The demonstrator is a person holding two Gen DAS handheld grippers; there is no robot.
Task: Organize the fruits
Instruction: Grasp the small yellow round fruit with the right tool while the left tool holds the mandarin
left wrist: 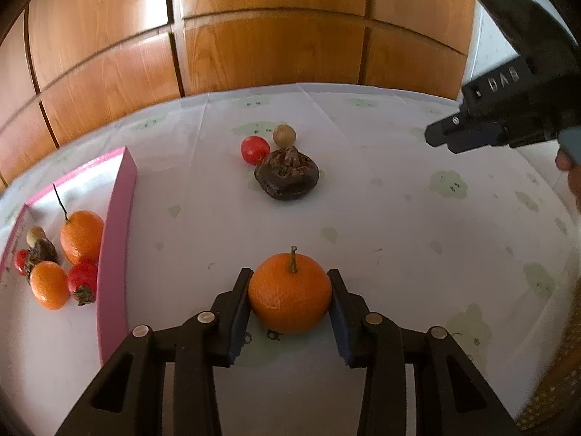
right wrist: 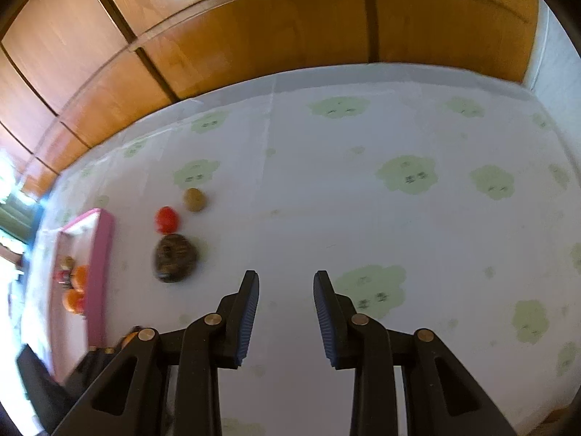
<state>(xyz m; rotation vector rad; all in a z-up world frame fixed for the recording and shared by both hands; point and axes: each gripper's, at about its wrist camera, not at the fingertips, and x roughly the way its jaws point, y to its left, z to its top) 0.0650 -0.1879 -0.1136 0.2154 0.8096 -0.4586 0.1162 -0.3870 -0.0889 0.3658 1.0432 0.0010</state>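
A stemmed orange (left wrist: 290, 296) sits upright on the tablecloth between the fingers of my left gripper (left wrist: 290, 276), whose blue pads press on both its sides. To the left stands a pink tray (left wrist: 116, 225) holding two oranges (left wrist: 81, 236), red fruits and a dark one. Further back on the cloth lie a red fruit (left wrist: 255, 149), a small tan fruit (left wrist: 284, 135) and a dark brown fruit (left wrist: 287, 178). My right gripper (right wrist: 287, 276) hovers over bare cloth, open, with nothing between its fingers. The same dark brown fruit (right wrist: 174, 258) lies to its left.
Wooden cabinet doors (left wrist: 268, 47) rise behind the table's far edge. The white cloth with green patches (right wrist: 406, 174) stretches to the right. A hand (left wrist: 570, 178) holds the right gripper's body at the right edge of the left wrist view. The pink tray (right wrist: 100, 254) is at far left.
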